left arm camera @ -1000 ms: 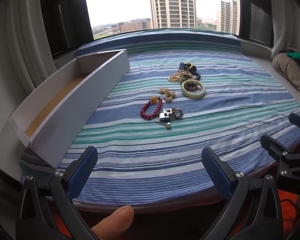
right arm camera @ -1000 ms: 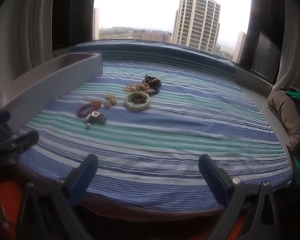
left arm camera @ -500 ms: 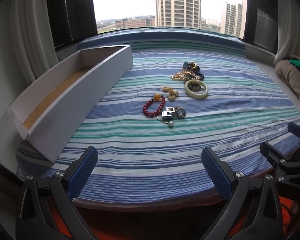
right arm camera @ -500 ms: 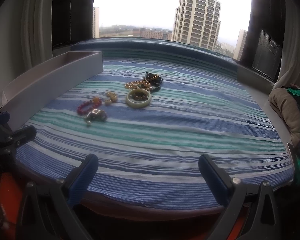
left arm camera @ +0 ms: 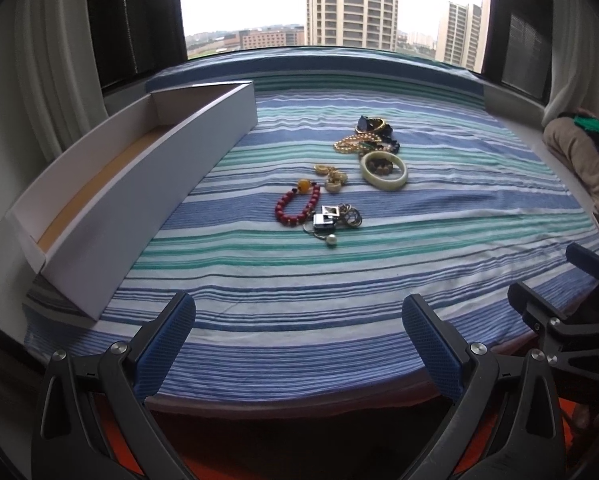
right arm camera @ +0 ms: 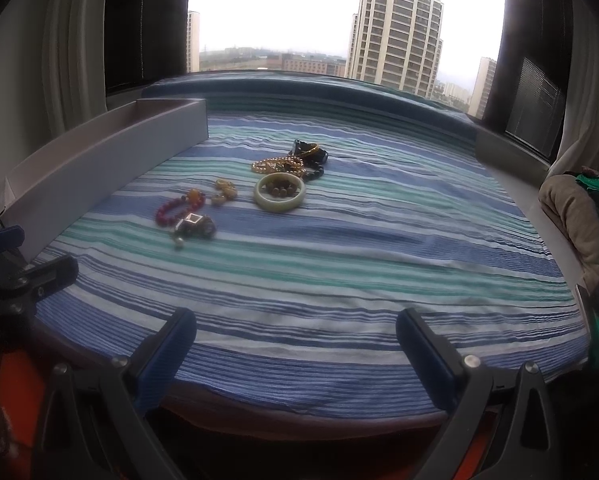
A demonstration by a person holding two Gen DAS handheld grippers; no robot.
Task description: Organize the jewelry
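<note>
Nearest the cameras, the left gripper point(left arm camera: 299, 340) and the right gripper point(right arm camera: 295, 344) both hang at the near edge of the blue, green and white striped cloth point(left arm camera: 339, 280), jaws spread wide with nothing between the blue pads. They seem parked there as a ready stance, well short of the jewelry, so no piece has been picked yet.

Beyond them, taking the pale green jade-like bangle point(left arm camera: 384, 170) as the landmark: nearer than it and to its left lies a silver heap of rings and square-faced charms point(left arm camera: 333, 218) with a single white pearl bead point(left arm camera: 331, 241) at its near side. Just left of that heap, touching it, is the dark red beaded bracelet with one amber bead point(left arm camera: 297, 205). Small gold-coloured pieces point(left arm camera: 331, 178) sit close to the bangle's left. Just behind the bangle is a tangle of gold bead strands and dark bands point(left arm camera: 369, 136).

Far left of the bangle, the long white open cardboard box with a tan floor point(left arm camera: 147, 184) runs along the cloth's edge, probably the place meant for the sorted pieces; its visible floor looks bare.

Hard to make out: which strands in the far tangle are separate items, and what the brown beads inside the bangle belong to. The right wrist view hides the box floor behind its wall point(right arm camera: 99, 172), and the crumpled beige and green fabric point(right arm camera: 579, 216) at right is cut off.
</note>
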